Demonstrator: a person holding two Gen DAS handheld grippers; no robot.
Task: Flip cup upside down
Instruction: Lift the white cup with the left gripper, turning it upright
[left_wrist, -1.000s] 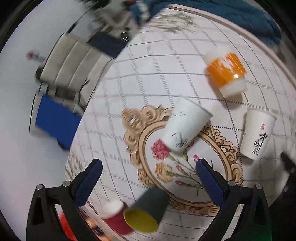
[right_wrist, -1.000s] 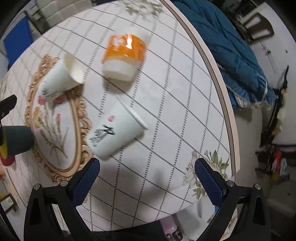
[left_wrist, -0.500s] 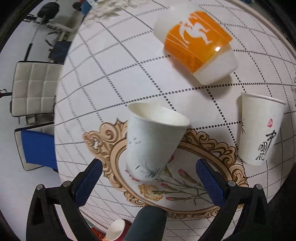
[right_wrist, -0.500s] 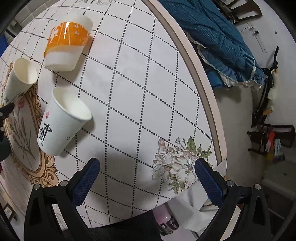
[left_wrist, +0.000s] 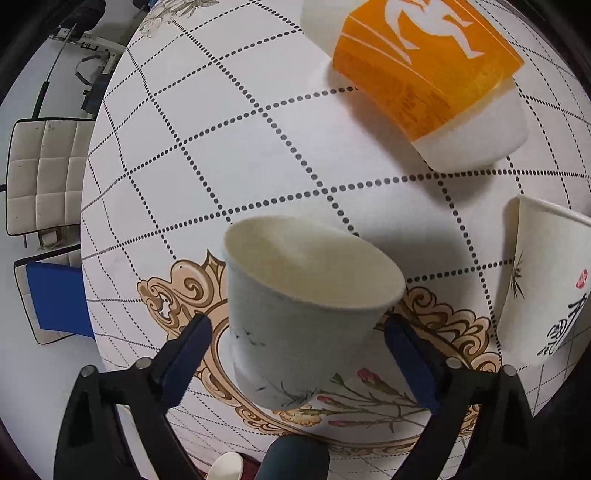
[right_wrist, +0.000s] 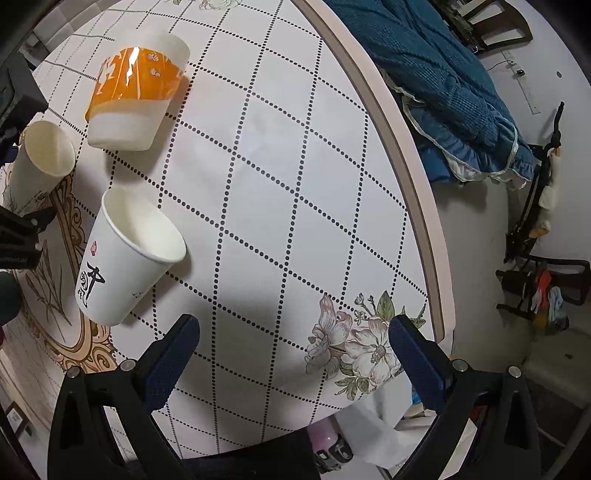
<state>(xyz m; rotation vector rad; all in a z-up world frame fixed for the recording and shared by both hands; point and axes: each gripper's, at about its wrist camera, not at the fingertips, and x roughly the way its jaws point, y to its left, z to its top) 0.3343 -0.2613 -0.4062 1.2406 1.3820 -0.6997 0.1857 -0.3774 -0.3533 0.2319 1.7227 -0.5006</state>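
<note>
While the left gripper (left_wrist: 295, 354) is hovering with its blue-padded fingers (left_wrist: 186, 354) spread wide, a white paper cup (left_wrist: 303, 317) is standing mouth-up between them, touching neither pad. The cup is sitting on the ornate gold frame print of the round table (left_wrist: 229, 155), which is wearing a white cloth with dotted diamond lines. Just beyond it, an orange-banded cup (left_wrist: 424, 70) is resting upside down, and to the right a second white cup with black brush lettering (left_wrist: 543, 291) is standing upright (a small red stamp is showing on its side). A dark green cup (left_wrist: 295, 458) is peeking in at the bottom edge.

The right gripper (right_wrist: 293, 354) is hanging open and empty over the cloth near a printed flower cluster (right_wrist: 354, 343), well apart from every cup. From its view the lettered cup (right_wrist: 125, 254) is sitting to the left, with the orange-banded cup (right_wrist: 133, 92) farther off and the plain white cup (right_wrist: 40, 162) at the far left. A blue quilt (right_wrist: 443, 74) is lying beyond the table rim.
</note>
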